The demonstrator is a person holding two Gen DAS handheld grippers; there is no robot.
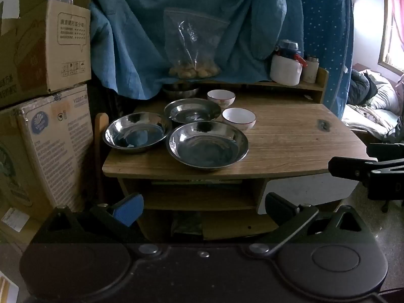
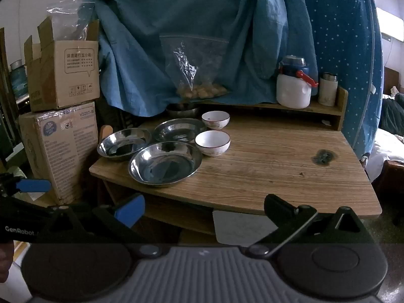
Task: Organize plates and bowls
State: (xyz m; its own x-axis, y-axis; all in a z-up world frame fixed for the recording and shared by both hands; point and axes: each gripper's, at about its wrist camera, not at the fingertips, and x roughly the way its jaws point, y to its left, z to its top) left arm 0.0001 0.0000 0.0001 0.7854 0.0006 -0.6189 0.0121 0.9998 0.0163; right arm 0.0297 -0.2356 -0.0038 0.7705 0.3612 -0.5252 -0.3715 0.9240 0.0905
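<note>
Your left gripper [image 1: 202, 212] and right gripper [image 2: 204, 209] both spread wide, empty, short of the table [image 2: 277, 171]; steel plates [image 2: 165, 162] ahead-left, white bowls [image 2: 212, 142] beyond.

I see the right half of the wooden table [image 2: 290, 171] bare, so a gripper could come in freely there. On the left, steel plates [image 2: 165, 162] and two white bowls [image 2: 212, 142] crowd together, some touching. Stacked cardboard boxes [image 2: 59, 136] wall off the left edge. A blue cloth [image 2: 176, 25] hangs low at the back beside a white jug [image 2: 293, 91].
</note>
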